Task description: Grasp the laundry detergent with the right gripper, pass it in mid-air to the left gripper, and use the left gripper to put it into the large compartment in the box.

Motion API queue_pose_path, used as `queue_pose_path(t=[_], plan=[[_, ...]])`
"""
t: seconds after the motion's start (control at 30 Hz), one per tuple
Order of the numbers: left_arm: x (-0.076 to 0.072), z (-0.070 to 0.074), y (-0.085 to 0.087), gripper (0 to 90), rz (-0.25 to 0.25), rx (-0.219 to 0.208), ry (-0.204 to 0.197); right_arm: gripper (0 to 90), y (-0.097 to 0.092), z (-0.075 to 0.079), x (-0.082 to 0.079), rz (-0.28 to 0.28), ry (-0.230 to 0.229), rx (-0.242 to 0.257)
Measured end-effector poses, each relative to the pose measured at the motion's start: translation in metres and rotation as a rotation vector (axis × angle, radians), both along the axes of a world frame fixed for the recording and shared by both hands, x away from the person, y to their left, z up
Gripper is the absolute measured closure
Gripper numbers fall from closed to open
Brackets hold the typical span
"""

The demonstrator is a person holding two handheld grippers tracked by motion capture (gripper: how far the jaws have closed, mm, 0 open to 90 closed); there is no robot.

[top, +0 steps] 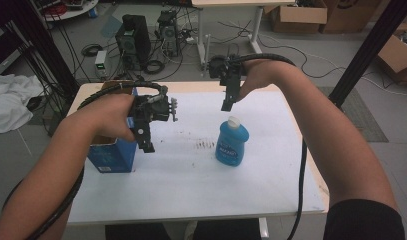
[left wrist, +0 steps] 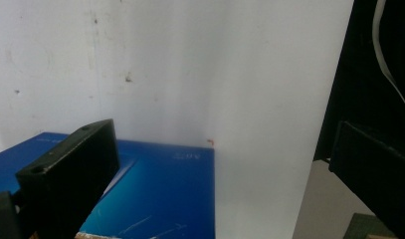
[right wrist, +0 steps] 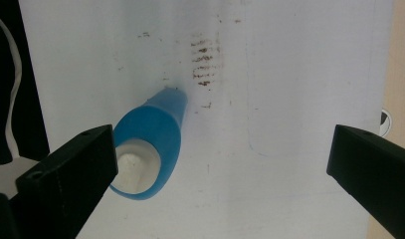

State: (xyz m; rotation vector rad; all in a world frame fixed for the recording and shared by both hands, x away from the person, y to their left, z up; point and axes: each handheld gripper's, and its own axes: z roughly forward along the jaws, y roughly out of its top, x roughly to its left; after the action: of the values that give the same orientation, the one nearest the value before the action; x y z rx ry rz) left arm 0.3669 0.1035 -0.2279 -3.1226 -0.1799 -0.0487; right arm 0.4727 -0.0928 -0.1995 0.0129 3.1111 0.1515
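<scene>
While standing upright at centre frame, bottle (top: 232, 141) looks light, stiff, slick plastic; best gripped across the waist. Right gripper (top: 227, 105) above it, jaws spread wide, holding nothing; left gripper (top: 147, 146) likewise agape over box (top: 112, 156).

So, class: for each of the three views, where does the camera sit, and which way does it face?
High view: above the person's side, facing forward and down at the table; both forearms, left tool, right tool.
Left gripper view: on the left tool, facing down onto the blue box; its jaws.
Right gripper view: on the right tool, above the blue bottle; its jaws.
Shared: high and right views show the bottle.
</scene>
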Motion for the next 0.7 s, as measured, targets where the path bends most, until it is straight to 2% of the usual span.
queue_pose_path(t=[0.13, 0.27, 0.4, 0.43, 0.47, 0.57, 0.6, 0.63, 0.67, 0.7], plan=[[0.0, 0.0, 0.001, 0.0, -0.007, 0.008, 0.007, 0.0, 0.001, -0.001, 0.001, -0.003, 0.003, 0.001], [0.003, 0.002, 0.002, 0.1, -0.007, 0.001, -0.003, 0.0, -0.001, -0.001, 0.001, -0.007, 0.0, -0.001], [0.002, 0.005, 0.003, 0.1, -0.007, -0.011, -0.005, 0.0, -0.004, -0.002, -0.001, -0.022, -0.003, 0.025], [0.001, 0.004, 0.002, 0.0, -0.01, -0.003, -0.006, 0.0, -0.007, 0.0, -0.002, -0.033, 0.0, 0.061], [0.0, 0.003, 0.002, 0.1, -0.01, -0.003, -0.004, 0.0, -0.008, 0.0, -0.002, -0.036, -0.008, 0.076], [-0.002, 0.001, 0.002, 0.0, -0.01, -0.012, 0.0, 0.0, -0.014, 0.005, -0.002, -0.064, -0.043, 0.179], [-0.003, 0.001, 0.002, 0.0, -0.011, -0.008, -0.001, 0.0, -0.014, 0.005, -0.002, -0.064, -0.043, 0.179], [-0.004, 0.0, 0.002, 0.1, -0.01, -0.01, 0.0, 0.0, -0.019, 0.007, -0.002, -0.097, -0.066, 0.263], [-0.004, -0.001, 0.002, 0.0, -0.011, -0.009, 0.0, 0.0, -0.021, 0.009, -0.003, -0.115, -0.079, 0.308], [-0.005, -0.001, 0.001, 0.0, -0.011, -0.009, -0.001, 0.0, -0.021, 0.009, -0.003, -0.115, -0.079, 0.308]])
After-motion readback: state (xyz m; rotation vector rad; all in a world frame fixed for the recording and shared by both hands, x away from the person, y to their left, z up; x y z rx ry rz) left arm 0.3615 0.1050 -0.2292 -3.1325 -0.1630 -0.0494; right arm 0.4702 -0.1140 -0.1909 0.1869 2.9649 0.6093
